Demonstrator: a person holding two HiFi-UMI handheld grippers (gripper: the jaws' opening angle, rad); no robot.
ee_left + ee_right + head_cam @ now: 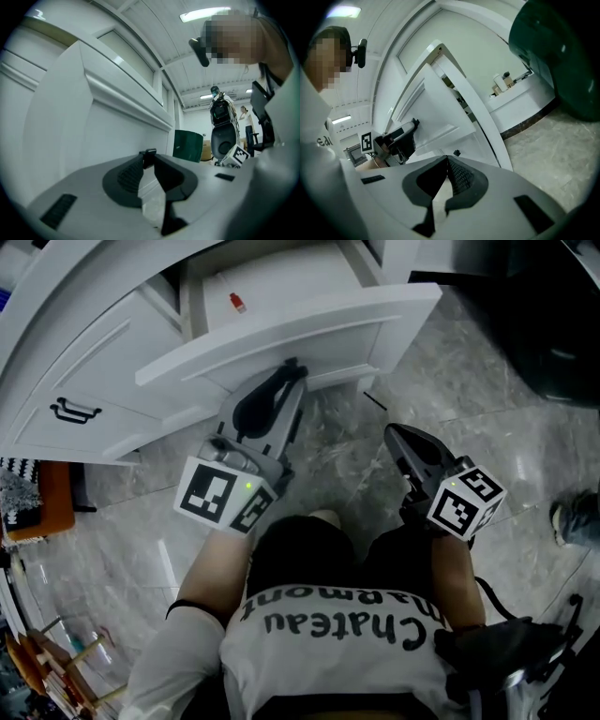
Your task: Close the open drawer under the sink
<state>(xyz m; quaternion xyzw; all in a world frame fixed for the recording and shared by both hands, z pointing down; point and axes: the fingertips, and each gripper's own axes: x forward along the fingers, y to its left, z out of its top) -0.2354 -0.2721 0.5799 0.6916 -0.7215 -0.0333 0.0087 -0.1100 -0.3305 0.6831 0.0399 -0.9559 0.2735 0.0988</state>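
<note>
The white drawer [300,329] stands pulled out of the cabinet under the sink, with a small red-and-white item [237,303] lying inside. My left gripper [293,369] is shut with nothing in it, and its tips sit right at the lower edge of the drawer front. In the left gripper view, the left gripper [148,155] points at the drawer front [117,117], which fills the left side. My right gripper [392,430] hovers over the floor to the right of the drawer, shut and empty. In the right gripper view, the right gripper [447,159] points toward the drawer [440,108] and the left gripper [401,136].
A closed cabinet front with a black handle [75,412] lies left of the drawer. A dark green bin [558,51] stands at the right, above grey marble floor [469,381]. An orange object [52,498] sits at the left edge and a shoe [577,519] at the right.
</note>
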